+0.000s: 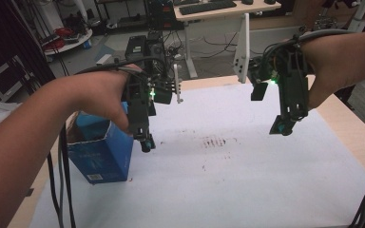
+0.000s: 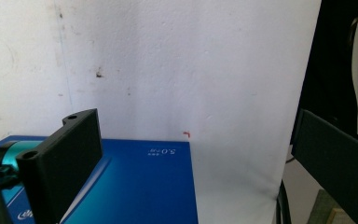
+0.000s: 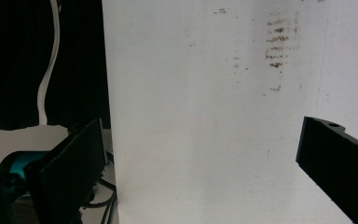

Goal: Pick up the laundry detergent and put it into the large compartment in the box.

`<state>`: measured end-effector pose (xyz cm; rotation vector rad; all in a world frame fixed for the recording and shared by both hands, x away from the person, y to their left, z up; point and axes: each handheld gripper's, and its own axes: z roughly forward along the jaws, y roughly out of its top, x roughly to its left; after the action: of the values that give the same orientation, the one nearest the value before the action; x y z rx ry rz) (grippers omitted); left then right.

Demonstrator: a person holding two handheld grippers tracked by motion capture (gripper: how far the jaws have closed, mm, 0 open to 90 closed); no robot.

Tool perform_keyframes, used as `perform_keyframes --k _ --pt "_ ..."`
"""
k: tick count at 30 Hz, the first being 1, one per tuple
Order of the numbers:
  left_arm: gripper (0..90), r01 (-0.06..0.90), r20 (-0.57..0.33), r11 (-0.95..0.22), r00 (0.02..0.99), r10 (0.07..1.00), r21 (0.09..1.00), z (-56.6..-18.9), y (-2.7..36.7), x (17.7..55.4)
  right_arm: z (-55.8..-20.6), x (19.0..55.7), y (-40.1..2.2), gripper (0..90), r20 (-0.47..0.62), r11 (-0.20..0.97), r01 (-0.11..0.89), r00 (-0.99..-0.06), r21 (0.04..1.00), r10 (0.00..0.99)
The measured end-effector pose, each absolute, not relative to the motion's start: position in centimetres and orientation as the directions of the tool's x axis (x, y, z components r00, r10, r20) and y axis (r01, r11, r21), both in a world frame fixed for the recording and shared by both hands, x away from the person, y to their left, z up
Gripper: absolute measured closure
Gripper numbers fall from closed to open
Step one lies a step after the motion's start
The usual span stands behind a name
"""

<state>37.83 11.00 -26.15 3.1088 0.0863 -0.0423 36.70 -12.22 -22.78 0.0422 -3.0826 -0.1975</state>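
Overhead, the counter (image 1: 247,190) carries a white sheet with a patch of brown smears (image 1: 217,141) near its middle; most of the sheet is bare.

Blue box (image 1: 105,152): stands upright at the left edge of the counter, top open, just beside and below the left tongs (image 1: 146,142). In the left gripper view its blue face (image 2: 140,186) lies under the near jaw.

Left tongs: jaws stand wide apart, nothing between them, tips hanging beside the box's upper right corner; whether they touch it, cannot tell.

Right tongs (image 1: 281,127): jaws wide, nothing held, hovering above the counter near its right side, well apart from the box.

Progress, judged: box not yet gripped; work looks at its start, grasp and any moving remain.

Room: open sheet between the two tongs; box sits close to the left edge, cables (image 1: 62,190) trail down just beside it.
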Motion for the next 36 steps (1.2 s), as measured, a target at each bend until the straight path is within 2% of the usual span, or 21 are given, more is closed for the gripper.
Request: perform_keyframes --k 36 --pt "1.8 0.068 -0.042 -0.998 0.997 0.067 0.011 -27.21 11.02 38.07 -22.47 36.88 -12.11 0.6 0.052 0.992 -0.041 -0.998 0.122 -0.047"
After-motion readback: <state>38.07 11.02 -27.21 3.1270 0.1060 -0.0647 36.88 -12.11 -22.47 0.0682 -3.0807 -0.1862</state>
